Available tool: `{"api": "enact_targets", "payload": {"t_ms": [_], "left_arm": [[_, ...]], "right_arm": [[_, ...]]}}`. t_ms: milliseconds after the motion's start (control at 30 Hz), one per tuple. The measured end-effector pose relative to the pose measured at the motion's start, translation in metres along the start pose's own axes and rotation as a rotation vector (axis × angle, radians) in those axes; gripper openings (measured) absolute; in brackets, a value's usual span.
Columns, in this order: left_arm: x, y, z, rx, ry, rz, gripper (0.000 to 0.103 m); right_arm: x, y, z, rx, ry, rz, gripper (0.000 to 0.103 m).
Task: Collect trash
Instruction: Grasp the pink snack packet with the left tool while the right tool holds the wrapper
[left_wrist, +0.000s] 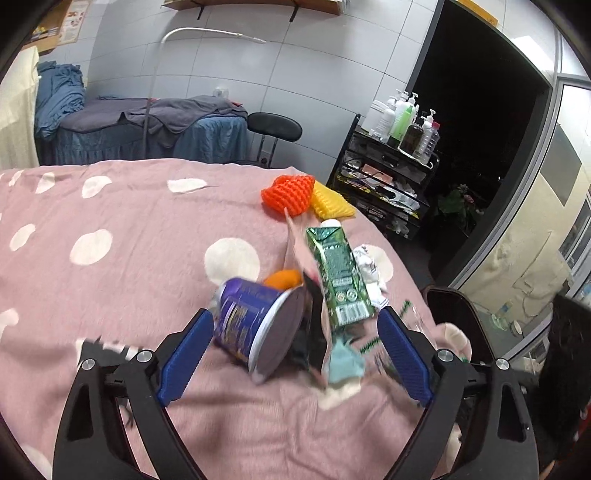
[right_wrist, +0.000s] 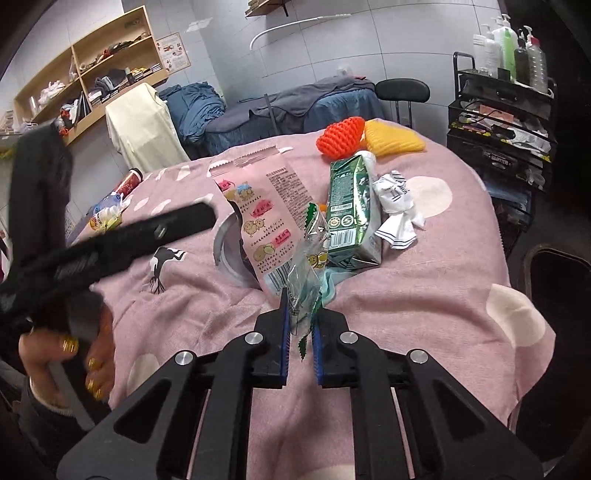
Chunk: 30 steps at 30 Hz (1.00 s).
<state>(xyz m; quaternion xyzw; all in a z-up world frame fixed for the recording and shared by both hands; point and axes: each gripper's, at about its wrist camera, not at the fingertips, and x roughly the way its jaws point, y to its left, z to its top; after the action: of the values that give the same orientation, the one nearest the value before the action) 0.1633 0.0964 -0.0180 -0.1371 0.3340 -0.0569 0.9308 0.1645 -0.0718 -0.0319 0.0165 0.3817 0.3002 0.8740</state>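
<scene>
Trash lies heaped on a surface under a pink spotted blanket (right_wrist: 424, 295); whether bed or desk beneath, cannot tell.

Right tongs (right_wrist: 300, 317): jaws drawn nearly together, pinching a clear crinkly wrapper with green edging (right_wrist: 304, 291). Only the wrapper's near end sits between the pads; the rest stands up and leans on the pile.

Left tongs (left_wrist: 295, 332): jaws wide, nothing gripped. Between them lie a purple cup on its side (left_wrist: 247, 325), lid end toward the green carton (left_wrist: 338, 273), and the lower end of a pink snack pouch (right_wrist: 258, 206). Picture blurred here, so contact cannot be read.

Rest of the pile: orange object (left_wrist: 282, 278), partly hidden behind the cup; crumpled white paper (right_wrist: 397, 206) beside the carton; red foam net (right_wrist: 341, 137) and yellow foam net (right_wrist: 393, 140) at the far edge. No bin clearly in view.

Risks, as judged:
- Thin film held by an edge could slip out or tear if pulled quickly.
- Wrapper touches pouch and carton; lifting it may drag or topple them.
- Left jaws span several items; closing here might trap the cup and pouch together, or push the round cup so it rolls off.
- Soft blanket gives under pressure; the lower pads may snag the fabric.
- Both tongs work the same heap, so collision is possible.
</scene>
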Motion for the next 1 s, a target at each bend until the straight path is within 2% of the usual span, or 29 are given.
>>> {"api": "enact_targets", "payload": {"t_ms": [67, 267, 367, 433, 600, 667, 1000], "left_arm": [[0.010, -0.001, 0.008, 0.000, 0.013, -0.004, 0.083], [0.035, -0.010, 0.026, 0.033, 0.062, -0.013, 0.059], [0.041, -0.020, 0.028, 0.082, 0.068, 0.001, 0.039], [0.042, -0.024, 0.029, 0.107, 0.067, 0.015, 0.019], [0.036, -0.030, 0.025, 0.124, 0.051, 0.010, 0.008], [0.030, -0.031, 0.023, 0.118, 0.041, 0.000, 0.007], [-0.036, -0.052, 0.010, 0.119, -0.116, -0.033, 0.004]], "right_arm": [[-0.005, -0.002, -0.003, 0.005, -0.008, 0.004, 0.011], [-0.015, -0.010, -0.009, 0.023, -0.016, -0.010, 0.011], [-0.018, -0.017, -0.010, 0.037, -0.019, -0.018, 0.011], [-0.019, -0.020, -0.012, 0.048, -0.020, -0.022, 0.011], [-0.023, -0.027, -0.015, 0.069, -0.032, -0.024, 0.011], [-0.026, -0.029, -0.017, 0.077, -0.042, -0.023, 0.011], [-0.047, -0.040, -0.024, 0.097, -0.105, -0.026, 0.011]]}}
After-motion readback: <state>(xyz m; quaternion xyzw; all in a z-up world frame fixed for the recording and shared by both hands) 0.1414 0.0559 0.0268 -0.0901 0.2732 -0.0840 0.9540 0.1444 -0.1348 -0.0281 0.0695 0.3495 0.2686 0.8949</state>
